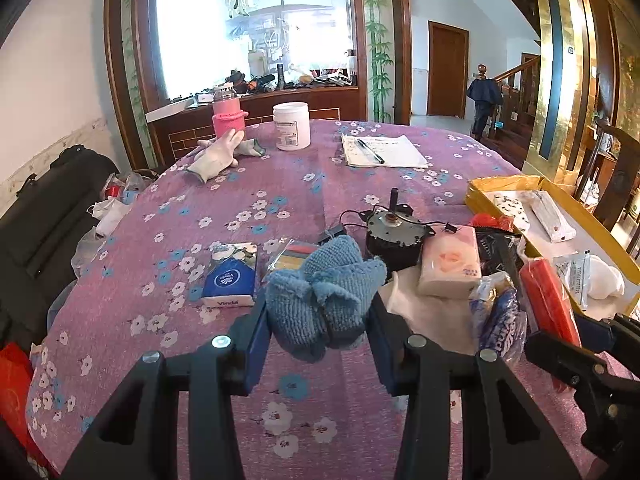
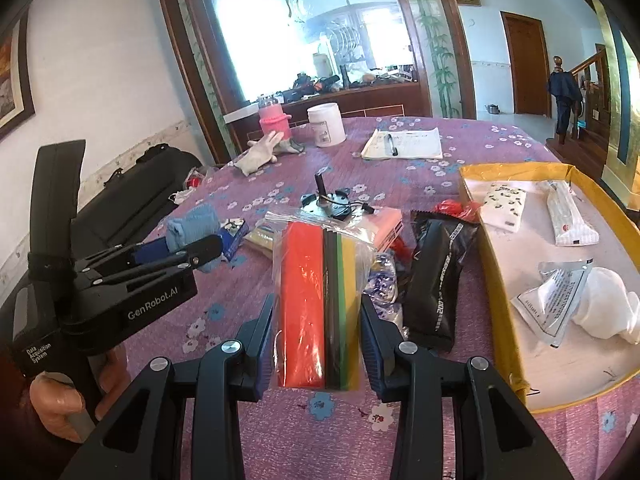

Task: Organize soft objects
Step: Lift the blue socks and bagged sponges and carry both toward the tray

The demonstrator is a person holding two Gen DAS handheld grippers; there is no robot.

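My left gripper (image 1: 316, 320) is shut on a bunched blue knitted cloth (image 1: 320, 296), held just above the purple flowered tablecloth (image 1: 160, 320). My right gripper (image 2: 318, 320) is shut on a clear bag of coloured foam sheets (image 2: 312, 304), red, black, green and yellow, lifted upright off the table. In the right wrist view the left gripper (image 2: 192, 248) shows at the left with the blue cloth (image 2: 192, 220) in it, a person's hand under its handle. A shallow yellow box (image 2: 496, 280) lies on the right, holding a spotted tissue pack (image 2: 504, 204), a white packet (image 2: 568, 216) and a white soft bundle (image 2: 608, 308).
On the table lie a blue tissue pack (image 1: 230, 276), a pink tissue pack (image 1: 450, 268), a small motor (image 1: 392, 232), a black packet (image 2: 436, 276), grey gloves (image 1: 218, 152), a pink bottle (image 1: 228, 116), a white jar (image 1: 292, 126) and a notepad with pen (image 1: 380, 150). Black bags sit left.
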